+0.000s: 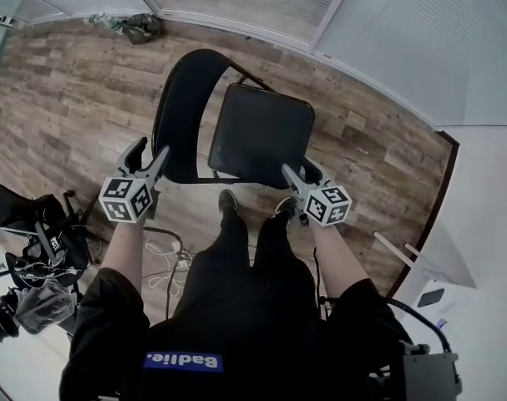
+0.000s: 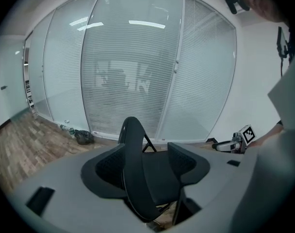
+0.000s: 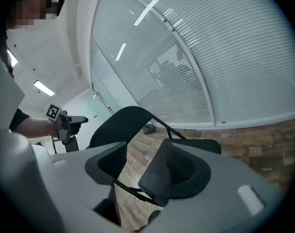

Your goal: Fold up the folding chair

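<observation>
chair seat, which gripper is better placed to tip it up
Right, probably: the right gripper has the seat edge between its open jaws; the left gripper frames the backrest instead.

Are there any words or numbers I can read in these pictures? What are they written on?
Blue patch on the person's top: white letters, maybe a name tag, so left unread.
Cubes on the left gripper and right gripper: black-and-white squares only, no words.
Red sticker on the window frame: too small to read.
Folding chair: no print that I can see.
</observation>
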